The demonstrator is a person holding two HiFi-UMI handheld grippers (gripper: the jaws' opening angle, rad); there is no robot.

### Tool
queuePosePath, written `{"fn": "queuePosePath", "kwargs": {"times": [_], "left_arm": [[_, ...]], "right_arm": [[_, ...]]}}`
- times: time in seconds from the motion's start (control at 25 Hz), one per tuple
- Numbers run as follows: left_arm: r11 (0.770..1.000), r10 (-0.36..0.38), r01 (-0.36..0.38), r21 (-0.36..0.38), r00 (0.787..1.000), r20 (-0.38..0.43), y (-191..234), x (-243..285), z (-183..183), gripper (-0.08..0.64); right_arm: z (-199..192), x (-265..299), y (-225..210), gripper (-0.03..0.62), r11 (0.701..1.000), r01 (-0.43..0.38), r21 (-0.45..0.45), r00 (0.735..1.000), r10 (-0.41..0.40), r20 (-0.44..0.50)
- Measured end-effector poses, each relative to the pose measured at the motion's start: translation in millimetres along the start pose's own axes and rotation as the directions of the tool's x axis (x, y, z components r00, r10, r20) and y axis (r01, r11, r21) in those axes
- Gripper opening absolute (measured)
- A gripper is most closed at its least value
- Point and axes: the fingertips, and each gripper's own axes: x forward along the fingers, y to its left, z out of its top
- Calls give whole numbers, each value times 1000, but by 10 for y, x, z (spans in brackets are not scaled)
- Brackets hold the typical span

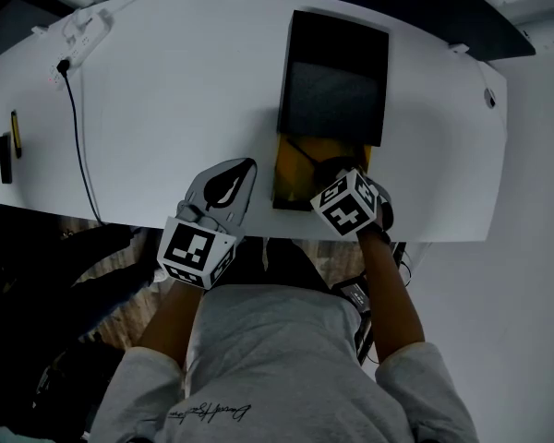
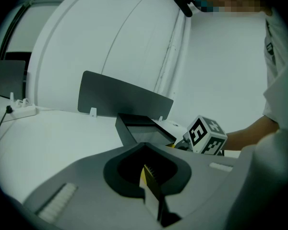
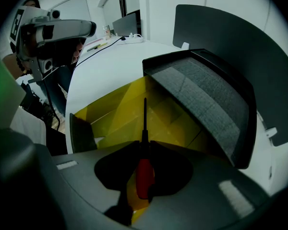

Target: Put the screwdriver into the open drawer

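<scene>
The right gripper (image 3: 144, 145) was clamped on the red handle of the screwdriver (image 3: 145, 174), whose shaft pointed down into the yellow drawer (image 3: 105, 109). The tool was judged light, rigid and smooth, and best held by the handle. The left gripper (image 2: 147, 176) was closed on nothing, just beside the drawer.

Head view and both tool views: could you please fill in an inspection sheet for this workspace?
Surface: white table.
Job's things: red-handled screwdriver pointing into the open yellow drawer of a black cabinet.
Clutter: two small dark items at the table's left edge.
Tools: left tool shut, empty; right tool shut on the screwdriver.
Cables: black cable from the power strip to the near edge.
Surroundings: dark partition, wood floor.
</scene>
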Motion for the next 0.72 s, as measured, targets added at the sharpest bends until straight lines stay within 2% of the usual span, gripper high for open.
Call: {"fn": "queuePosePath", "kwargs": {"times": [0.32,0.72], "left_arm": [[1000,-5,5,1,1000,3,-15,-3,8,2],[1000,-5,5,5,1000,1,-16,-22,8,1]], "right_arm": [[0,6,-25,104,1000,21,-4,1000,-21,0],[22,-16,-34,124,1000,6,14,1000,-6,12]]}}
